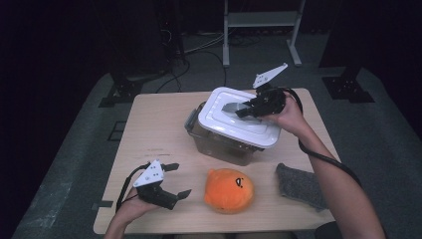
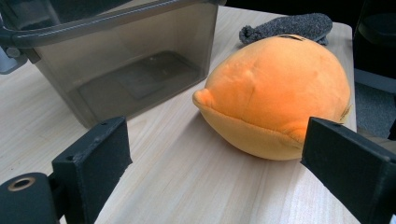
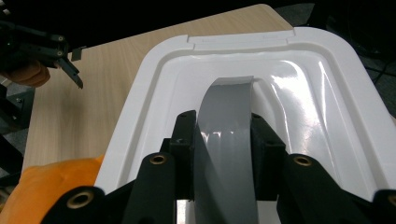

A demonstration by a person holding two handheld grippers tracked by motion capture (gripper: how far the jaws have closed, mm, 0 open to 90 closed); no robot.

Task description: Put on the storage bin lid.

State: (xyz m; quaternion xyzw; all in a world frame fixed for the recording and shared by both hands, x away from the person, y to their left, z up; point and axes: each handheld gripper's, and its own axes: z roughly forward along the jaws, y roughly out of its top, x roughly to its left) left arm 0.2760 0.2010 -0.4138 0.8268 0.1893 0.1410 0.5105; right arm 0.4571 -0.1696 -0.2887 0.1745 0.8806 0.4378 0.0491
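One white lid (image 1: 239, 118) tilts on one clear box (image 1: 219, 142) by the tabletop's (image 1: 154, 124) far edge, the right gripper (image 1: 242, 110) clamping its grey handle (image 3: 226, 140). The left gripper (image 1: 178, 180) gapes beside one orange plush (image 1: 229, 189); one grey cloth (image 1: 300, 185) lies near the right edge.

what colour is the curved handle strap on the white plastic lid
Grey; the curved handle strap shows best in the right gripper view.

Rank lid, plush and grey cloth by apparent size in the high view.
1. Lid, largest.
2. Plush.
3. Cloth, close to the plush; unsure between them.
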